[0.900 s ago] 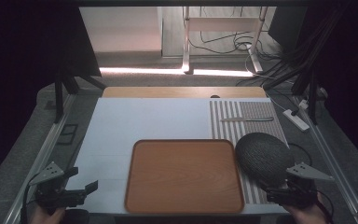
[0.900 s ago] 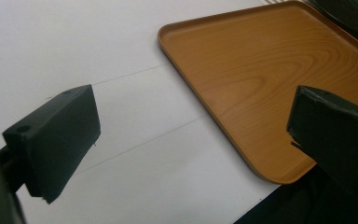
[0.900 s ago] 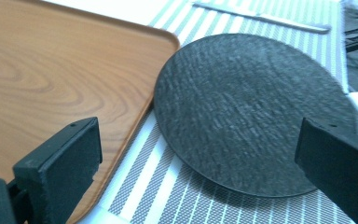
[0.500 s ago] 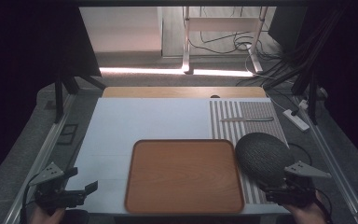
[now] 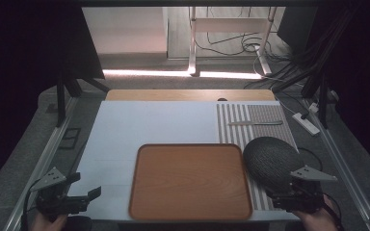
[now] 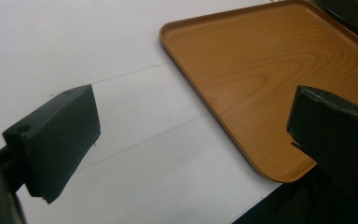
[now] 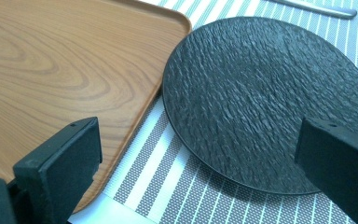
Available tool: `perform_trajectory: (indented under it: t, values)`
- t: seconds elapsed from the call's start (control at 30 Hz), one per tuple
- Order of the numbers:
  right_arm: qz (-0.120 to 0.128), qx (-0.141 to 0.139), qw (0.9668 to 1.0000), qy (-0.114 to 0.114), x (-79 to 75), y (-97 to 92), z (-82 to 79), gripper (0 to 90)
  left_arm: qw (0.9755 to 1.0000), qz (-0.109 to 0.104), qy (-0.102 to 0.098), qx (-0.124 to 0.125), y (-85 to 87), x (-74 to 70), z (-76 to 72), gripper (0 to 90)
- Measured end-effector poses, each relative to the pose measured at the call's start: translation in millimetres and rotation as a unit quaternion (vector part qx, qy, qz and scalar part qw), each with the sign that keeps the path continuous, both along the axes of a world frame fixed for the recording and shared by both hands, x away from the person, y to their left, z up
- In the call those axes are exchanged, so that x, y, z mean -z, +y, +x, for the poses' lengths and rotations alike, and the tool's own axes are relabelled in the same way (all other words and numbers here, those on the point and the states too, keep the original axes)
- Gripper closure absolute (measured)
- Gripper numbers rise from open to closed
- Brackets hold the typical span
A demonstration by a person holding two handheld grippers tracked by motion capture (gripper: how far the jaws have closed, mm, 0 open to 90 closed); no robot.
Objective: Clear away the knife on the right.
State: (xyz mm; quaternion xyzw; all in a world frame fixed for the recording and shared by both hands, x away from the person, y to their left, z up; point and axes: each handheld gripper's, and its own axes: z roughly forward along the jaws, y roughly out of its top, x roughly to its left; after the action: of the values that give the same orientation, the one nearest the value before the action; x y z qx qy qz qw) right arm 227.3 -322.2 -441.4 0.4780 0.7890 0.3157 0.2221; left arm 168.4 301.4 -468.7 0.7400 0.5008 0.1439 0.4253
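Dim room with black surrounds, counter evenly lit ahead of the tongs, bright light strip far beyond, tongs' close-up jaws soft, slightly blurred.

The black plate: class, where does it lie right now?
In the high view the black plate lies on the striped placemat at the table's right, just right of the wooden tray, ahead of the right gripper.
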Motion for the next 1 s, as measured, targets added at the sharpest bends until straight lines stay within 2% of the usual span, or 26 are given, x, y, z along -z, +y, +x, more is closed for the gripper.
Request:
perform_trajectory:
  t: [0.13, 0.27, 0.47, 0.63, 0.7, 0.87, 1.0]
  values:
    - [0.002, -0.002, 0.9999, 0.011, 0.3, 0.0, 5.7, 1.1, 1.0000, 0.001, 0.000, 0.000, -0.3, -0.1, 0.2, 2.6]
    - [-0.007, -0.005, 1.0000, -0.001, -1.5, 0.0, 13.1, 1.1, 1.0000, 0.002, 0.001, 0.000, -0.4, -0.1, 0.3, 2.6]
    - [0.004, -0.008, 0.9999, 0.007, -2.0, -3.3, 25.4, 1.1, 1.0000, 0.002, 0.001, 0.000, -0.2, 0.0, 0.4, 2.6]
    - [0.002, -0.011, 0.9999, 0.011, -0.3, -3.4, 31.4, 1.1, 1.0000, 0.004, 0.002, 0.001, -0.8, -0.1, 0.6, 2.6]
    - [0.015, -0.016, 0.9996, 0.016, 0.9, -4.0, 37.5, 1.1, 1.0000, 0.003, 0.002, 0.000, -1.1, 0.0, 0.6, 2.6]
    - [0.011, -0.020, 0.9997, 0.007, 0.4, -4.6, 48.6, 1.1, 1.0000, 0.003, 0.003, 0.000, -1.1, 0.1, 1.0, 2.6]
    - [0.018, -0.021, 0.9996, 0.002, -0.2, -4.4, 57.5, 1.2, 1.0000, 0.004, 0.004, 0.001, -1.4, 0.1, 1.2, 2.6]
